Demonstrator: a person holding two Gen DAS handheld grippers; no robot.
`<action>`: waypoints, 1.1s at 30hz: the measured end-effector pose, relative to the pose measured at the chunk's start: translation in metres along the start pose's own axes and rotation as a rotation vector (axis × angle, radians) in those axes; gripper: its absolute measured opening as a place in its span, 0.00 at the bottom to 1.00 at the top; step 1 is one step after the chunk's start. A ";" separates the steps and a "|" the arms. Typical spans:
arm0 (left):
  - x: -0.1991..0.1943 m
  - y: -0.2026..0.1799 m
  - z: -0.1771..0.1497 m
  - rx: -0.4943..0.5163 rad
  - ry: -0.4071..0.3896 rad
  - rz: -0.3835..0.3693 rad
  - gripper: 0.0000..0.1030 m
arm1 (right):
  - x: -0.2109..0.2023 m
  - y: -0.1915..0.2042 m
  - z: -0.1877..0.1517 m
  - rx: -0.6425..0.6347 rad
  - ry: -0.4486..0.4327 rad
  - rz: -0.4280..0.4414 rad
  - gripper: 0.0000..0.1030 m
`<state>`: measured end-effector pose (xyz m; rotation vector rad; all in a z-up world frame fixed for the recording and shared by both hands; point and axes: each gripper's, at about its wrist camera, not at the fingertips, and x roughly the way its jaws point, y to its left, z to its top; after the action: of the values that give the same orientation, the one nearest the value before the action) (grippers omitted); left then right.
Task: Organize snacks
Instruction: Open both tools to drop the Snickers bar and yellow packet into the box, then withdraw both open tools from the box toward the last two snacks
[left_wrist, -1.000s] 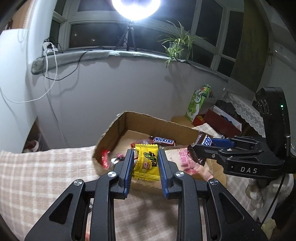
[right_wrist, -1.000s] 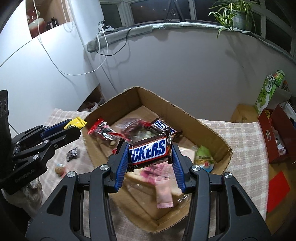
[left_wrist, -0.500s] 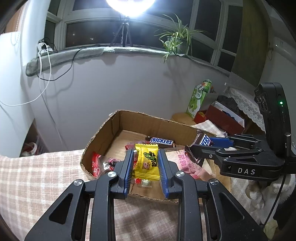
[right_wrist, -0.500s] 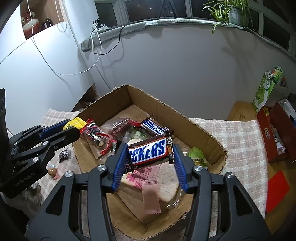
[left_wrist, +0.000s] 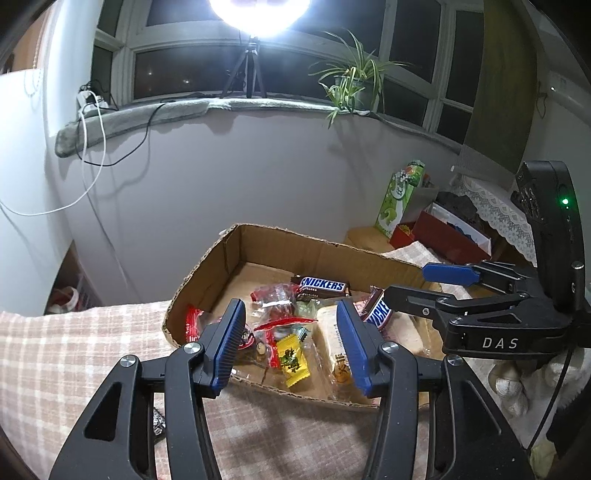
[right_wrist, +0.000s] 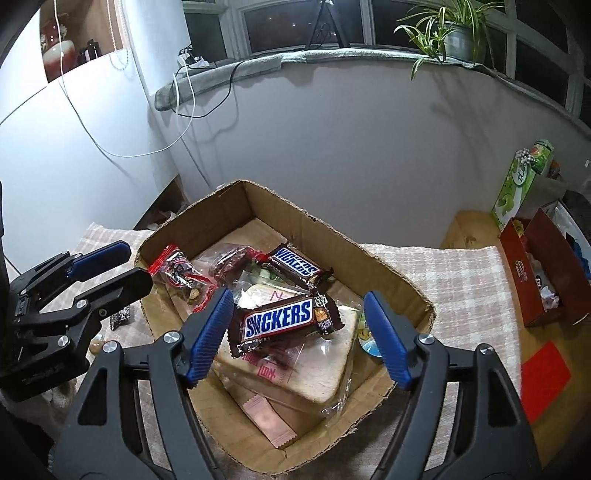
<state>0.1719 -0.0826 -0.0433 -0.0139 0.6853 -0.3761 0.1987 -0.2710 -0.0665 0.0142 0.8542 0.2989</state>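
Both grippers hover over the cardboard box (right_wrist: 388, 258). The left gripper (left_wrist: 291, 345), jaws just spread, has released the yellow packet (left_wrist: 291, 360) at 6 o'clock inside. The right gripper (right_wrist: 297, 332), likewise widening, frees the Snickers bar (right_wrist: 280, 319) onto the bread bag (right_wrist: 317, 373) at centre.

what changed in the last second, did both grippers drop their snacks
Yes. The left gripper has just been opening and let go of the yellow candy packet, now lying in the cardboard box. The right gripper has just been opening too, releasing the Snickers bar onto the bagged bread. The box and other snacks stayed put.
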 end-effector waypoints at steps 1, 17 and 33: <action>-0.001 0.000 0.000 0.000 -0.002 0.001 0.49 | -0.001 0.000 0.000 0.000 -0.001 -0.001 0.80; -0.032 -0.008 -0.002 0.008 -0.050 -0.003 0.49 | -0.032 0.014 -0.003 -0.021 -0.038 -0.014 0.82; -0.095 0.033 -0.031 -0.069 -0.086 0.031 0.49 | -0.060 0.058 -0.022 -0.067 -0.053 0.089 0.82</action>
<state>0.0966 -0.0159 -0.0131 -0.0845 0.6121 -0.3206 0.1301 -0.2334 -0.0291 -0.0023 0.7917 0.4086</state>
